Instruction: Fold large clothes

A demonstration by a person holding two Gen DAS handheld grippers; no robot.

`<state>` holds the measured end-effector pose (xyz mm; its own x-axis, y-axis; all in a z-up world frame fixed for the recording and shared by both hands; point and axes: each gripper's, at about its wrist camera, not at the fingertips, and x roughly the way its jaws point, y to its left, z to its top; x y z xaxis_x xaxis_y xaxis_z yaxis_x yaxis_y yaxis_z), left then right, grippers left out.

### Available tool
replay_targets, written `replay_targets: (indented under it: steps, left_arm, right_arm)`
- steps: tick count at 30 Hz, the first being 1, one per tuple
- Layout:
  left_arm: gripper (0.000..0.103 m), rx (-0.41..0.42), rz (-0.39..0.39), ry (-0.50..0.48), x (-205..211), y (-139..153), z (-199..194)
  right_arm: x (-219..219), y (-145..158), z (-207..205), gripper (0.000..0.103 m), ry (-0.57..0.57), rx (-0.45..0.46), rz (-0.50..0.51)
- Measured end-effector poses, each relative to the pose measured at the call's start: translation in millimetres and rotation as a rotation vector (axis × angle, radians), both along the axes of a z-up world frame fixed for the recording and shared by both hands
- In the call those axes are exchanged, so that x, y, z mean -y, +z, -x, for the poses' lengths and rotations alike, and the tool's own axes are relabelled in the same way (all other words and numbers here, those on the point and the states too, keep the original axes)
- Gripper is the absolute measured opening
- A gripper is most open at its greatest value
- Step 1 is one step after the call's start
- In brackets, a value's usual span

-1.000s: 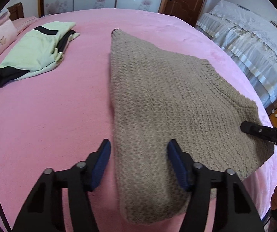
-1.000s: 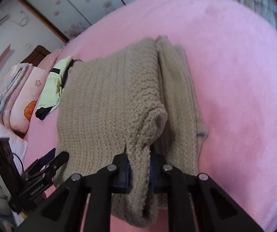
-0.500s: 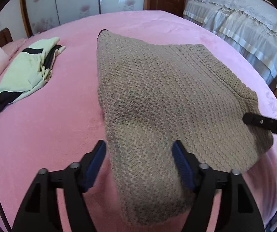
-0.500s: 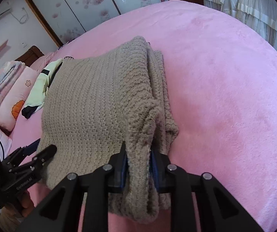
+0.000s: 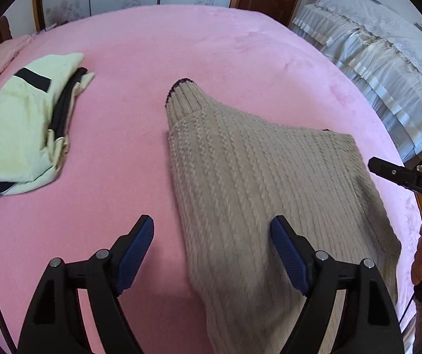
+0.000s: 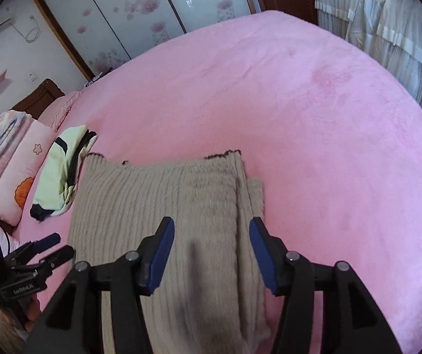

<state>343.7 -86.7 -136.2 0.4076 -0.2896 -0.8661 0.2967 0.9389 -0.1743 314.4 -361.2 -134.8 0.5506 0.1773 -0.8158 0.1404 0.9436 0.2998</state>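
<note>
A beige knit sweater [image 5: 258, 183] lies folded flat on the pink bed [image 5: 211, 47]. My left gripper [image 5: 212, 250] is open and empty above the sweater's near left edge. In the right wrist view the sweater [image 6: 158, 206] lies with its ribbed hem toward the far side. My right gripper [image 6: 211, 247] is open and empty over the sweater's right fold. The right gripper also shows at the right edge of the left wrist view [image 5: 399, 177]. The left gripper shows at the lower left of the right wrist view [image 6: 49, 247].
A folded pale green and black garment [image 5: 22, 124] lies on the bed to the left, also in the right wrist view [image 6: 63, 174]. Pillows [image 6: 7, 153] sit at the headboard. A second bed with white covers [image 5: 382, 67] stands to the right.
My right gripper has let go of the sweater's fold and opened. The sweater has dropped flat onto the bed. Both grippers have pulled back a little.
</note>
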Motion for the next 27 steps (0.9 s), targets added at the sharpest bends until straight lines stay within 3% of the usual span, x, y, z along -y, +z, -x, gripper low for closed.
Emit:
replay_targets:
  steps: [3, 5, 6, 7, 9, 11, 14, 16, 19, 20, 22, 27]
  left_arm:
    - [0.08, -0.004, -0.003, 0.0, 7.3, -4.6, -20.4]
    - [0.079, 0.0, -0.012, 0.011, 11.3, -6.3, -30.6]
    - [0.075, -0.005, -0.009, 0.015, 11.5, -8.2, -34.1]
    - [0.066, -0.017, 0.008, 0.014, 12.7, -9.6, -36.5]
    - [0.064, -0.024, -0.002, 0.021, 17.4, -16.4, -38.6]
    - [0.065, -0.012, -0.038, 0.024, 24.6, -23.0, -39.1]
    - [0.067, 0.017, -0.083, 0.025, 31.2, -21.7, -37.3]
    - [0.067, 0.035, -0.115, 0.013, 32.5, -13.9, -33.4]
    - [0.068, 0.089, -0.183, -0.022, 33.7, 6.8, -18.9]
    - [0.073, 0.101, -0.196, -0.029, 33.1, 12.6, -14.0]
    - [0.083, 0.114, -0.189, -0.036, 28.7, 28.1, 0.6]
    - [0.083, 0.102, -0.058, -0.034, 14.8, 49.6, 39.0]
  right_arm:
    - [-3.2, -19.5, -26.5, 0.053, 0.014, -0.057, -0.007]
    - [-5.4, -34.1, -36.0, 0.034, 0.024, -0.117, 0.004]
    - [-5.6, -32.2, -35.3, 0.017, 0.022, -0.112, 0.031]
    - [-5.5, -24.8, -30.8, 0.011, 0.02, -0.075, 0.06]
    - [0.0, -22.5, -25.8, 0.011, 0.0, -0.048, 0.063]
    - [6.3, -38.2, -25.7, 0.012, -0.021, -0.084, 0.042]
    - [10.0, -37.3, -22.4, 0.018, -0.046, -0.08, 0.027]
    - [11.6, -24.8, -16.6, 0.029, -0.064, -0.069, 0.036]
    - [12.5, 7.6, 1.6, 0.03, -0.074, 0.007, 0.049]
    - [10.4, 17.5, 10.5, 0.03, -0.062, 0.039, 0.05]
    - [-2.1, 37.7, 28.6, 0.03, -0.007, 0.095, 0.05]
    - [-59.2, 44.1, 60.4, 0.03, 0.159, 0.125, 0.09]
